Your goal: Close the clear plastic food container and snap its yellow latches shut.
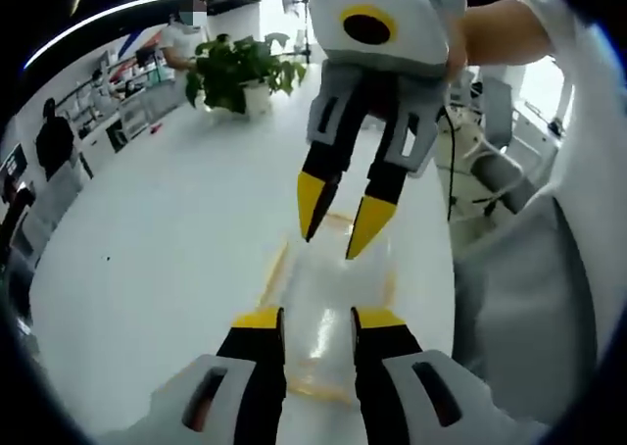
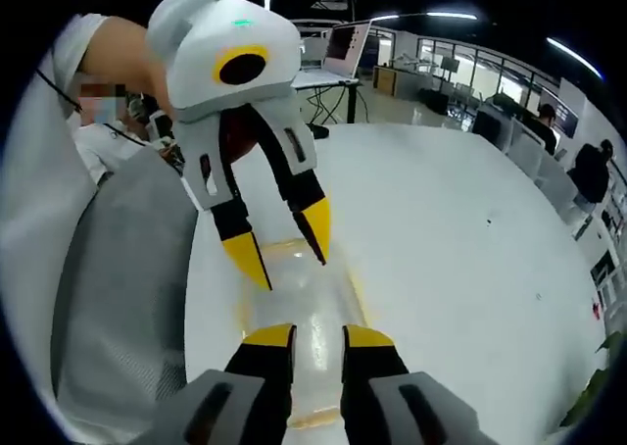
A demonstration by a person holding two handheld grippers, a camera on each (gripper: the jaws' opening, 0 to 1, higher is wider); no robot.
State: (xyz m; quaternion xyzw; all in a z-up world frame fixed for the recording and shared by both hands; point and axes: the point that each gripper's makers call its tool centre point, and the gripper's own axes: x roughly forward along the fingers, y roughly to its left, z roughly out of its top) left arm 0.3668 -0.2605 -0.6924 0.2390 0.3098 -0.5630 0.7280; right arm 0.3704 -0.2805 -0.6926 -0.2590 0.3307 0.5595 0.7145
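Observation:
The clear plastic food container [image 1: 328,293] lies on the white table [image 1: 147,269] with its lid down and yellow latch strips [image 1: 275,269] along its edges. My left gripper [image 1: 318,320] hovers open over its near end, with nothing between the jaws. My right gripper [image 1: 339,220] points down from the far side, open, its yellow fingertips [image 1: 368,227] just above the container's other end. In the right gripper view the container [image 2: 306,293] lies between my right gripper [image 2: 318,336] and my left gripper [image 2: 283,243], both open. Whether the latches are snapped I cannot tell.
A person in a grey apron [image 1: 529,308] stands at the table's edge [image 2: 118,288], holding both grippers. A potted plant [image 1: 235,73] stands at the table's far end. A laptop [image 2: 333,53] sits behind. Other people stand by the shelves [image 1: 54,141].

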